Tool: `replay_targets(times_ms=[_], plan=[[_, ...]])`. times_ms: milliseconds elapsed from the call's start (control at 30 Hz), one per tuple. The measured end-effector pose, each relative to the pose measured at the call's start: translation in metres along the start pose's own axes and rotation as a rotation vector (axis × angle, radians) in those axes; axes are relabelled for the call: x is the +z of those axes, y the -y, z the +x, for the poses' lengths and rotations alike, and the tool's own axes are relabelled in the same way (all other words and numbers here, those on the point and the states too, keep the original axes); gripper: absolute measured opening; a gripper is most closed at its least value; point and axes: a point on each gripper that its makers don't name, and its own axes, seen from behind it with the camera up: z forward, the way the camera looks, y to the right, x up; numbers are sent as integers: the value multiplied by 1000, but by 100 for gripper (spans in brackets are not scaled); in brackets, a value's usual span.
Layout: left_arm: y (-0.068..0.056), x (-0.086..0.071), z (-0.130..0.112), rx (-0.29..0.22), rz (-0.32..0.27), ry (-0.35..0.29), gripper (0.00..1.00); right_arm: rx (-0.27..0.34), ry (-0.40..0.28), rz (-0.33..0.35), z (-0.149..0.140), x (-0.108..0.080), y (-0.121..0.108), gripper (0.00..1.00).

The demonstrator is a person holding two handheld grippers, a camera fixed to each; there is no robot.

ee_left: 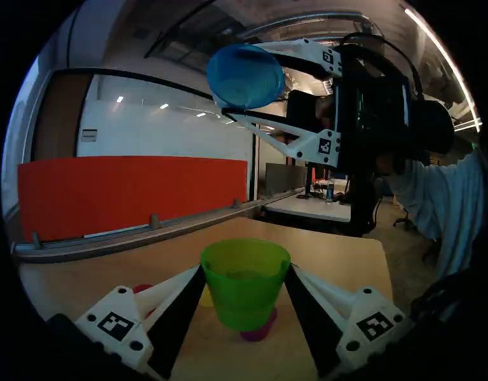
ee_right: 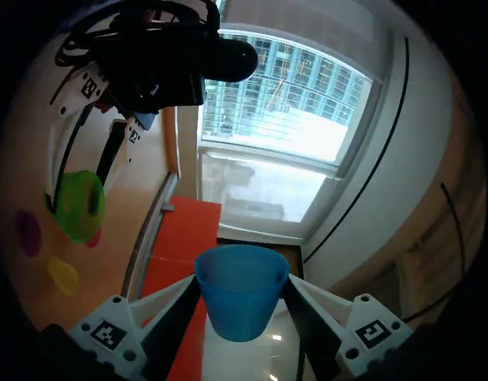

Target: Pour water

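Note:
My left gripper (ee_left: 245,278) is shut on a green cup (ee_left: 245,286), held upright just above the wooden table (ee_left: 345,254). High over it, my right gripper (ee_left: 244,79) is shut on a blue cup (ee_left: 245,76) that is tipped on its side, mouth toward the left gripper's camera. I see no stream of water. In the right gripper view the blue cup (ee_right: 242,298) sits between the fingers of my right gripper (ee_right: 242,286). The green cup (ee_right: 79,206) and left gripper (ee_right: 79,190) lie far off at the left.
Small cups lie on the table near the green one: purple (ee_right: 29,233), yellow (ee_right: 63,274) and red (ee_right: 94,238). An orange partition (ee_left: 129,190) runs along the table's far edge. A person's sleeve (ee_left: 447,197) is at the right. A large window (ee_right: 276,127) is behind.

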Motion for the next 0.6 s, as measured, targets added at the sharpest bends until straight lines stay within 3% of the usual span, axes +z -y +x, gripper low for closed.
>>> replay_targets(times_ms=[300,467,600], plan=[[-1,-1,3,-1,1,-5,85,44,1,-3,0,-3,-2,89],[-1,-2,5,2,3,-7,85,139,2,-13,-4,-6,-3,89],[0,-3,6,2,5,-9,85,254,7,-11,-8,-9,-1,89]])
